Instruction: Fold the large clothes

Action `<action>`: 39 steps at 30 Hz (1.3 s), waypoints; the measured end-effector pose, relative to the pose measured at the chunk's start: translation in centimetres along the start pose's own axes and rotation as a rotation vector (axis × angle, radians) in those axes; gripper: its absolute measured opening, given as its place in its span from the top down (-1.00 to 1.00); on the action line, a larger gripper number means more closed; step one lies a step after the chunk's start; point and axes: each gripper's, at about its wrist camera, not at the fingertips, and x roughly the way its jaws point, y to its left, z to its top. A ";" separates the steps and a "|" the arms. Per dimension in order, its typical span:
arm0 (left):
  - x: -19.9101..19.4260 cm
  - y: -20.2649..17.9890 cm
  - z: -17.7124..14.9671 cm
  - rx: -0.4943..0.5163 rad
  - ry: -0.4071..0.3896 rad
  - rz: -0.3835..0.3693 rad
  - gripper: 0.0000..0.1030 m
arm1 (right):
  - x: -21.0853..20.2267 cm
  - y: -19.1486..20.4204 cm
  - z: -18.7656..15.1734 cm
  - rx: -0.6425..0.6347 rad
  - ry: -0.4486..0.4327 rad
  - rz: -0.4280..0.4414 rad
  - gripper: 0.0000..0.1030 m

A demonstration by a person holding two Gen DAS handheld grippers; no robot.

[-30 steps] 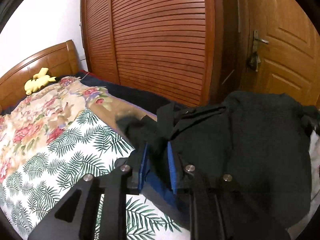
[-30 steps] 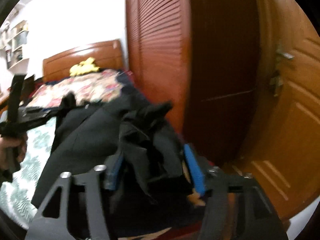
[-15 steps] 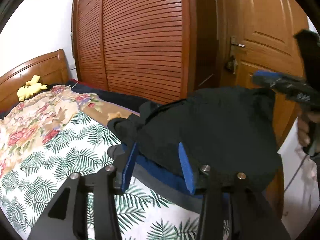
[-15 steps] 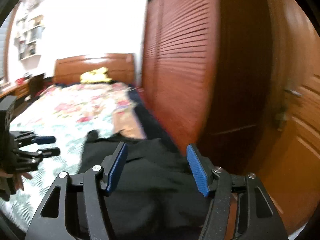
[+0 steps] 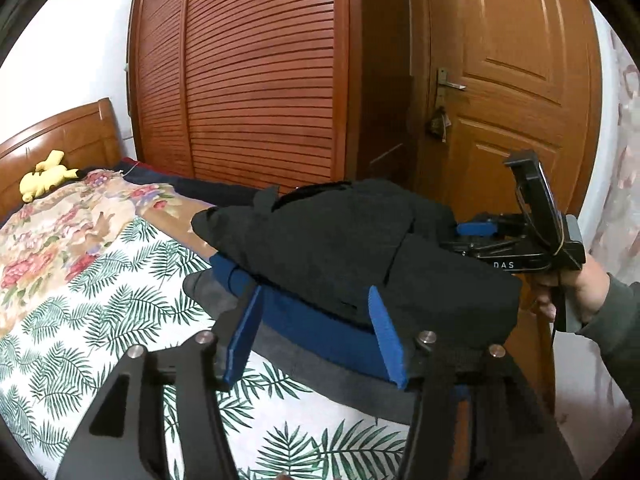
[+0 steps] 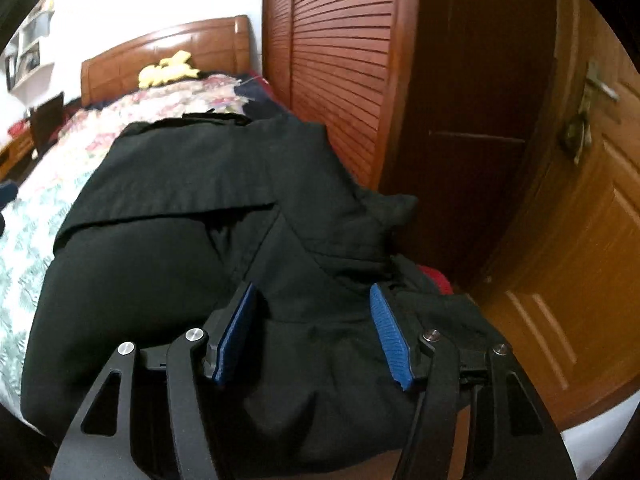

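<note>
One second ago both tools were closed on bunched black cloth and carried it; now the black garment (image 5: 360, 256) lies folded on a pile of a blue garment (image 5: 320, 328) and a grey garment (image 5: 360, 388) at the corner of the bed (image 5: 80, 320), and both tools are released. I judge that this fold is finished and the piece is put down, so the next step is probably to smooth it or take another piece.

The left hand-held gripper (image 5: 316, 332) stands with its jaws spread, empty; the pile is at 12 o'clock from it, just beyond the blue pads. The right hand-held gripper (image 6: 312, 336) is also spread and holds nothing; the black garment (image 6: 200, 240) fills the view under and ahead of it, from 9 to 1 o'clock, and I cannot tell if the pads touch it
</note>
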 end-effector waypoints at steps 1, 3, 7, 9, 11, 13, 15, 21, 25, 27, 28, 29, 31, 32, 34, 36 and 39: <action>-0.1 -0.1 0.0 0.002 0.000 -0.002 -0.04 | -0.4 0.0 0.2 -0.002 -0.009 -0.005 -0.14; -0.5 -0.3 -0.1 0.004 -0.010 0.003 -0.04 | -2.0 -0.1 0.5 0.005 -0.047 -0.025 -0.14; -1.7 -0.7 -0.6 0.000 -0.032 0.013 -0.04 | -5.7 -0.8 0.6 0.032 -0.158 -0.078 -0.15; -2.4 -0.9 -0.9 0.005 -0.035 0.014 -0.04 | -5.3 -1.6 0.5 0.048 -0.131 -0.074 -0.15; -2.9 -1.0 -1.2 -0.001 -0.039 0.012 -0.04 | -3.9 -1.9 -0.1 0.051 -0.077 -0.080 -0.15; -3.7 -1.1 -1.5 -0.011 -0.047 0.017 -0.05 | -2.9 -1.9 -0.9 0.055 -0.058 -0.085 -0.15; -4.6 -1.1 -1.8 -0.013 -0.047 0.030 -0.05 | -3.3 -1.9 -1.2 0.072 -0.072 -0.087 -0.15; -7.2 -1.1 -2.6 -0.010 -0.060 0.054 -0.05 | -6.9 0.6 -0.3 0.064 -0.156 -0.100 -0.15; -9.2 -0.9 -3.2 -0.012 -0.064 0.074 -0.05 | -9.4 3.2 0.0 0.048 -0.202 -0.080 -0.18; -10.1 -0.9 -3.6 -0.009 -0.051 0.085 -0.05 | -10.1 4.6 -0.1 0.042 -0.208 -0.062 -0.21; -10.6 -0.9 -3.8 -0.009 -0.048 0.088 -0.05 | -10.5 5.6 -0.1 0.035 -0.210 -0.046 -0.23; -11.1 -1.0 -4.0 -0.010 -0.048 0.089 -0.05 | -10.7 6.3 -0.3 0.030 -0.215 -0.036 -0.24; -12.2 -0.9 -4.7 -0.015 -0.052 0.097 -0.05 | -11.3 8.4 -0.6 0.014 -0.218 -0.002 -0.27; -12.9 -0.7 -5.2 -0.024 -0.050 0.114 -0.05 | -11.4 9.7 -0.8 0.003 -0.216 0.021 -0.28; -13.6 -0.3 -5.8 -0.037 -0.040 0.143 -0.05 | -11.4 11.8 -1.4 -0.016 -0.211 0.052 -0.31; -14.5 0.4 -6.6 -0.063 -0.041 0.155 -0.05 | -11.4 14.1 -1.9 -0.031 -0.210 0.081 -0.35; -15.3 1.5 -7.4 -0.084 -0.023 0.160 -0.05 | -11.4 16.9 -2.4 -0.045 -0.220 0.116 -0.42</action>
